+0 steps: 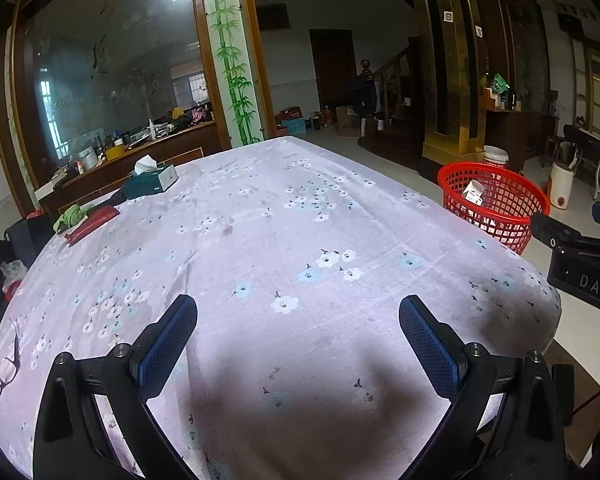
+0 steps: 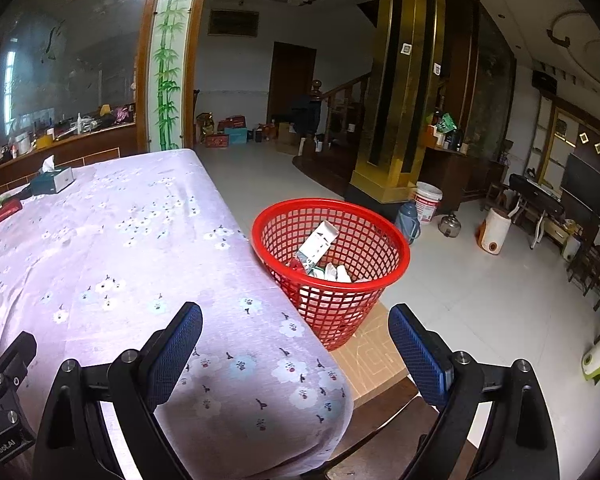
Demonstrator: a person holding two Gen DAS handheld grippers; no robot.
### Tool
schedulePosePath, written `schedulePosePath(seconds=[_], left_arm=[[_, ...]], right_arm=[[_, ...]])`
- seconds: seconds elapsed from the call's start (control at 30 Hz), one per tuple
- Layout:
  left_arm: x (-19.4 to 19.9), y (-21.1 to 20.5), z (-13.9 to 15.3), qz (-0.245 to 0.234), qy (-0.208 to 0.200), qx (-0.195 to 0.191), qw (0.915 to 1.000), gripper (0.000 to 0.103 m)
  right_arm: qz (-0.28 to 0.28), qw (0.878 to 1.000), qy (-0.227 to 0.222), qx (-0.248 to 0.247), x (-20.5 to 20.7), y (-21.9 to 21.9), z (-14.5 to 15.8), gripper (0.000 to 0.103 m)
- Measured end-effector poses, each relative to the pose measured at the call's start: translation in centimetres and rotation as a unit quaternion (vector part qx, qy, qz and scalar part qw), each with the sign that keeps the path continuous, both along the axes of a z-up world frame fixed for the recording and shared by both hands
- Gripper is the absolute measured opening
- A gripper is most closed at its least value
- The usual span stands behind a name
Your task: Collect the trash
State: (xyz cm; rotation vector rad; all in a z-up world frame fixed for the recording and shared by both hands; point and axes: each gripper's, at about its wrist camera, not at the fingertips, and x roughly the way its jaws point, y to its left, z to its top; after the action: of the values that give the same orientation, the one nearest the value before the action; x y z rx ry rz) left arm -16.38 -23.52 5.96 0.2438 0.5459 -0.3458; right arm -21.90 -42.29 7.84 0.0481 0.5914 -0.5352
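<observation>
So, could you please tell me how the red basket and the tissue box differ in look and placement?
The red basket is an open mesh tub standing off the table, beside its right edge; the tissue box is a closed, solid teal and white carton sitting on the table's far end. The basket holds several pieces of trash, including a white carton, while the box shows only a white tissue poking from its top. Both stand upright and neither gripper touches them.

I see both views lit by soft daylight, bright on the tablecloth (image 1: 284, 216), which washes out to near white at mid-left in the right wrist view. A broad, soft dark shadow (image 1: 300, 408) lies on the cloth between the left gripper's fingers. The glass panel (image 1: 112, 80) looks hazy with window glare. Fisheye bending curves the table and pillars; the corners fall to black. Focus is sharp close in.
</observation>
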Motion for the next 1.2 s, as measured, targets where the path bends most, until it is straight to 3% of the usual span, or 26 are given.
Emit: schedulePosePath(seconds=[0.9, 1.1, 1.2], left_arm=[[0.0, 0.6, -0.2, 0.006, 0.006, -0.005, 1.0, 0.1], [1.4, 2.8, -0.1, 0.035, 0.019, -0.018, 0.9991, 0.1], [2.9, 6.0, -0.1, 0.076, 0.039, -0.026, 0.9961, 0.1]], right_arm=[[0.006, 1.0, 0.004, -0.001, 0.2, 0.2, -0.1, 0.096], [0.025, 1.0, 0.01, 0.005, 1.5, 1.2, 0.0, 0.096], [0.069, 0.997, 0.022, 0.024, 3.2, 3.1, 0.3, 0.098]])
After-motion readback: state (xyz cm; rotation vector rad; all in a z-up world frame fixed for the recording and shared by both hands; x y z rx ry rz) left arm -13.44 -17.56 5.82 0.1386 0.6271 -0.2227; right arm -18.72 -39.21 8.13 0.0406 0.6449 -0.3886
